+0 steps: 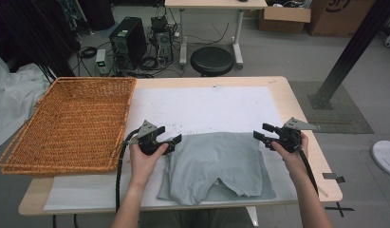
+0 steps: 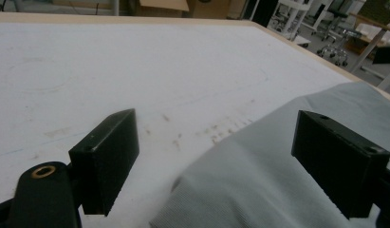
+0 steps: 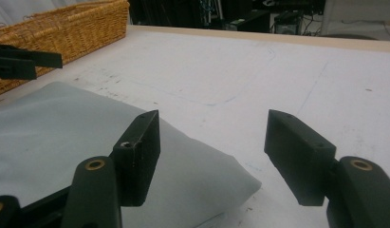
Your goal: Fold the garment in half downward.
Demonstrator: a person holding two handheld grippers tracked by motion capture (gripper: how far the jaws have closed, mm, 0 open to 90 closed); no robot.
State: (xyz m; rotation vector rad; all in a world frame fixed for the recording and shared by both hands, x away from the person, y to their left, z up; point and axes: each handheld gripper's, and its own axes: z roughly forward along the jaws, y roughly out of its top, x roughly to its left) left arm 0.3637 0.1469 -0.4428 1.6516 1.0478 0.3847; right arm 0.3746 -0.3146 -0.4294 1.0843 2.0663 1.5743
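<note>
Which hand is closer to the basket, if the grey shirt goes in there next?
Left, probably. The left gripper sits at the grey shirt corner nearest the wicker basket. The right gripper, open too, is at the far corner.

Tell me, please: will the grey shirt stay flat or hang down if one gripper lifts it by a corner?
The grey shirt would probably hang limp: it lies in soft folds with rounded edges. It looks thin, so likely light. On the smooth white mat it may slide or bunch when pushed.

Soft matt grey cloth shirt (image 1: 216, 161), ribbed weave; rough woven wicker basket (image 1: 74, 123); scuffed white paper sheet (image 1: 207, 107) over a smooth wood table (image 1: 297, 109).
</note>
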